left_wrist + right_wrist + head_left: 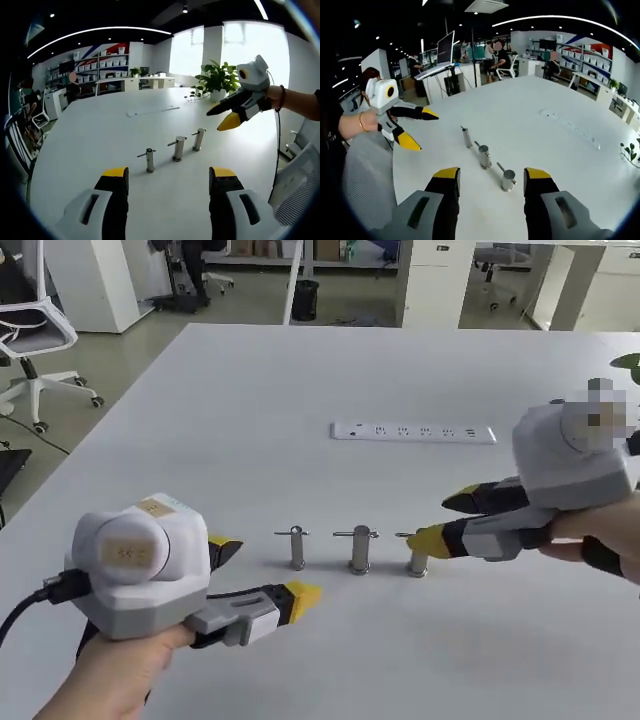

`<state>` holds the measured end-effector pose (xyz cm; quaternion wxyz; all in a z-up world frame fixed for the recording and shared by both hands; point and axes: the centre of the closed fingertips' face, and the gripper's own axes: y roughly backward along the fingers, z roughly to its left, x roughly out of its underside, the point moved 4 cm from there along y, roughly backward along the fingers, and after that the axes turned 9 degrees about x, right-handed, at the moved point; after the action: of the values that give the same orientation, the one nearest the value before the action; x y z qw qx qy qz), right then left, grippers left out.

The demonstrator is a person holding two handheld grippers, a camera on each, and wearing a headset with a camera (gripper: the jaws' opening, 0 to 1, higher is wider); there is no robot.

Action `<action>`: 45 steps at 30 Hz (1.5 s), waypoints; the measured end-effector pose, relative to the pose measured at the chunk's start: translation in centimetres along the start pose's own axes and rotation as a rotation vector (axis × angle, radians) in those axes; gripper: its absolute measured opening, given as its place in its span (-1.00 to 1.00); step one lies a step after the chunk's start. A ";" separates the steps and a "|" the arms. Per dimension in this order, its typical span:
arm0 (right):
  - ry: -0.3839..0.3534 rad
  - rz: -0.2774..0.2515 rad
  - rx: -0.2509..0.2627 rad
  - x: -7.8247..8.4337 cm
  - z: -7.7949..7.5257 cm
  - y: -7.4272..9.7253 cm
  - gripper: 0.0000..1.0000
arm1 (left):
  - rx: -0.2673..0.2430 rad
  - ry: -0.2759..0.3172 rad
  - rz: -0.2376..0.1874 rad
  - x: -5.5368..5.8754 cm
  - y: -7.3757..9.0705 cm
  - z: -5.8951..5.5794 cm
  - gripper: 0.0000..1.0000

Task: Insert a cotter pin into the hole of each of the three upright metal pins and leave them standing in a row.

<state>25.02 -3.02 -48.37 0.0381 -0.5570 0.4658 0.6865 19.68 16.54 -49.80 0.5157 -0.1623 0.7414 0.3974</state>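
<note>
Three short metal pins (361, 548) stood upright in a row on the smooth white tabletop (250, 410). Each was a dull grey cylinder with a thin cotter pin (345, 534) crossing its top. The right claw (432, 520) hung just beside the rightmost pin (418, 562), its yellow-tipped black jaws parted and empty; whether the lower tip touched that pin's head could not be told. The left claw (268, 570) hovered near the row's other end, jaws spread wide around nothing. A long white power strip (413, 432) lay flat beyond the row.
</note>
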 end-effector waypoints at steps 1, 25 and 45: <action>-0.046 -0.023 0.024 -0.1 0.2 0.2 -0.04 | -0.006 -0.001 0.000 -0.1 0.0 0.1 0.31; -0.206 -0.057 0.243 2.9 2.9 2.2 0.15 | -0.059 0.043 -0.013 -0.5 0.1 -0.8 0.37; -0.175 -0.050 0.262 3.5 4.3 2.5 0.25 | -0.095 0.036 -0.041 -1.0 1.4 -0.7 0.45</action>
<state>19.17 -3.15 -49.87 0.1679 -0.4967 0.5324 0.6646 18.79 16.73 -48.24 0.5021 -0.2088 0.7274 0.4185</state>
